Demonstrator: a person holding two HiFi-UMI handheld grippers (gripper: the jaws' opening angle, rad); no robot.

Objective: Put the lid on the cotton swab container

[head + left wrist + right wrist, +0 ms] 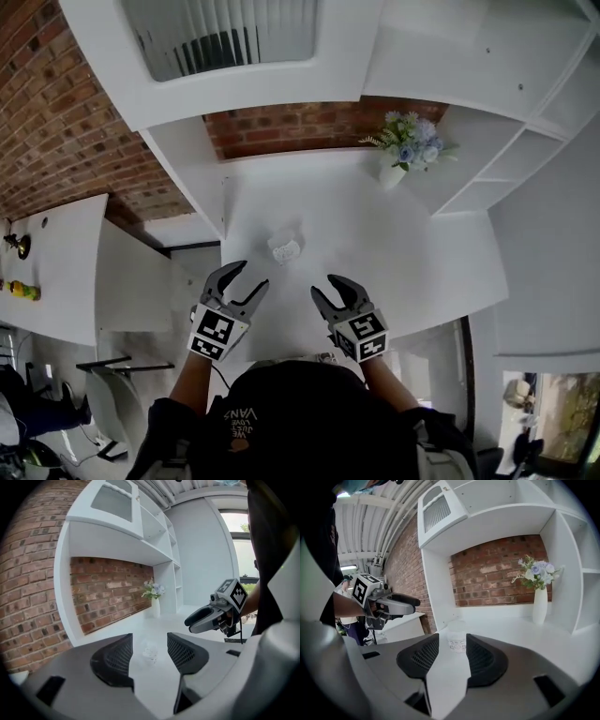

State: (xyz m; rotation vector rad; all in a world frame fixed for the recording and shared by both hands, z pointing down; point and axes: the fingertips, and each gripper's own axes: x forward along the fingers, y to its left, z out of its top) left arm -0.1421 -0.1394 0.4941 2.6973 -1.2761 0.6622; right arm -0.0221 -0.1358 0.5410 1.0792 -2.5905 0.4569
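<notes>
A small clear cotton swab container (284,247) stands on the white table (412,253), just beyond both grippers. Its lid cannot be told apart from it at this size. My left gripper (249,277) is open and empty, a little short of the container and to its left. My right gripper (324,287) is open too, short of it and to its right. In the left gripper view the container (149,652) shows far off between the open jaws, with the right gripper (206,618) at the right. In the right gripper view the container (457,641) stands past the jaws, and the left gripper (401,604) hangs at the left.
A white vase with pale flowers (395,172) stands at the back right of the table, near the brick wall (309,127). White shelves (525,141) rise at the right, a white cabinet (234,56) hangs above, and a lower white table (47,272) lies to the left.
</notes>
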